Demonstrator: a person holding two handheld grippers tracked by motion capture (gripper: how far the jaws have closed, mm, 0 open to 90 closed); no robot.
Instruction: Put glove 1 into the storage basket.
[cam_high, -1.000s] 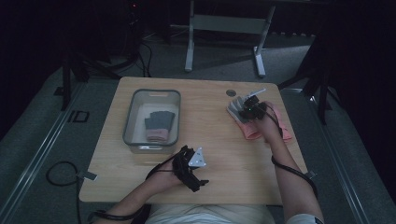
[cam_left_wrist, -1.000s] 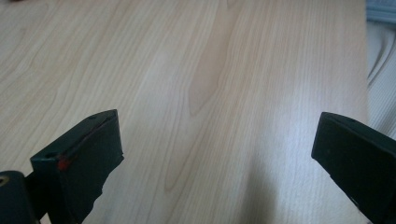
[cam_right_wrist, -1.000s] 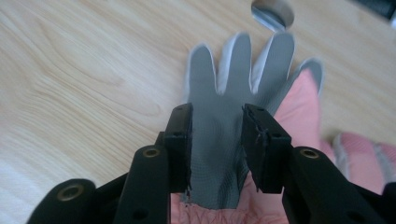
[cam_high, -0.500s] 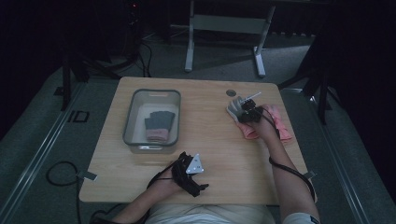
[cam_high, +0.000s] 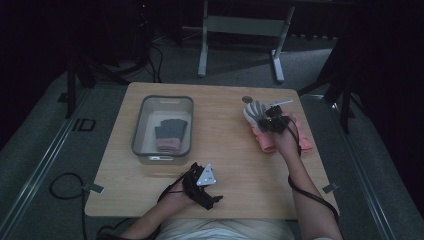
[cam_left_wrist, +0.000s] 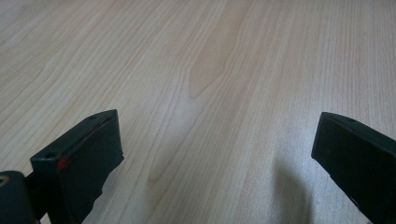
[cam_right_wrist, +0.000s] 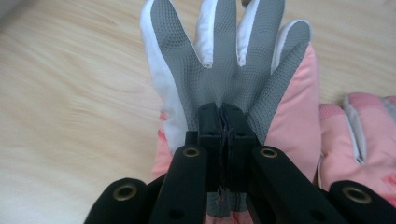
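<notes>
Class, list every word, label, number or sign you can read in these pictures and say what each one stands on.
"ID": pale letters on the dark grey floor left of the light wooden table.
Small label on the near wall of the clear plastic bin: too small to read.
Pink, grey and white glove: no text visible.

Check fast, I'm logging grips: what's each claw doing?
Left claw: open, empty, over the table.
Right claw: shut on the pink-and-grey glove.
</notes>
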